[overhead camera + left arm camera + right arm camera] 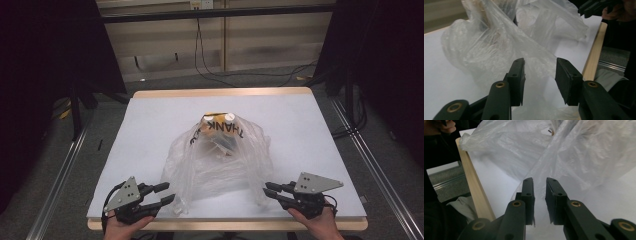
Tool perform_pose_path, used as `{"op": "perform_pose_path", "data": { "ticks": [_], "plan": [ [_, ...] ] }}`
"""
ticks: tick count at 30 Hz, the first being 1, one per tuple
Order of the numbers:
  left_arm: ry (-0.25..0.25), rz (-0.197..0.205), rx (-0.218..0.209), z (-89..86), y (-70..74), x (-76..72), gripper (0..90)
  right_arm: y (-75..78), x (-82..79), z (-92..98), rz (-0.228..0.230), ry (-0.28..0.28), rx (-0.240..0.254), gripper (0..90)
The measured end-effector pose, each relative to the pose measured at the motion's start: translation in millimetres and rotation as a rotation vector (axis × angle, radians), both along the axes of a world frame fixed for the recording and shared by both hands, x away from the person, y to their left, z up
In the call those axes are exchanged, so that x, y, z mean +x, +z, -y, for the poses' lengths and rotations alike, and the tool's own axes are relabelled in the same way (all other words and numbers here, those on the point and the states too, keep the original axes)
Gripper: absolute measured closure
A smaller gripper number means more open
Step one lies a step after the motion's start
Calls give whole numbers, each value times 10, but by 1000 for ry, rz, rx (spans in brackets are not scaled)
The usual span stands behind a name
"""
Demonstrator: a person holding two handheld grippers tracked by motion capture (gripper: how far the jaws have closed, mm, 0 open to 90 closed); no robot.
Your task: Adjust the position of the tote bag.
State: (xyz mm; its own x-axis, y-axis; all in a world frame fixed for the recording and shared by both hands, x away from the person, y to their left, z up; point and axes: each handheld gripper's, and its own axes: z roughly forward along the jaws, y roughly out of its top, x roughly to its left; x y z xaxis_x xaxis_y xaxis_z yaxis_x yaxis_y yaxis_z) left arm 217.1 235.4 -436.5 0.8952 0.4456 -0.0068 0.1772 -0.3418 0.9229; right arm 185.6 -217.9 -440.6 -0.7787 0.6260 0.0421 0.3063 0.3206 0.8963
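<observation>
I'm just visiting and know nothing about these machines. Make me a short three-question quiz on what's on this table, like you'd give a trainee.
1. True or false: the clear plastic bag on the white table is empty.
2. Which word is printed on the bag? A) THANK B) SALE C) FRESH
3. Which tongs have the narrower gap, the left tongs or the right tongs?

Key
1. False: something yellow and white shows inside near its top.
2. A
3. The right tongs. Both pairs point at the bag's near edge, with thin plastic showing in the gap; neither visibly presses on it.
</observation>
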Motion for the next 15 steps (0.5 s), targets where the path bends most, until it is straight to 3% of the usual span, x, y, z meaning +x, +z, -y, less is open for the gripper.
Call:
{"op": "perform_pose_path", "data": {
  "ticks": [7, 8, 10, 13, 15],
  "plan": [
    [-77, -27, 60, 149, -48, -22, 562, -86, 39, -67, -36, 29, -45, 693],
    [-90, -38, 47, 164, -65, -25, 552, -93, 43, -69, -41, 31, -45, 690],
    [-112, -60, 62, 188, -92, -31, 534, -114, 60, -73, -54, 44, -50, 668],
    [-143, -70, 109, 222, -127, -37, 545, -148, 94, -91, -71, 54, -66, 632],
    [-152, -71, 119, 247, -150, -35, 543, -163, 110, -101, -77, 61, -70, 614]
  ]
}}
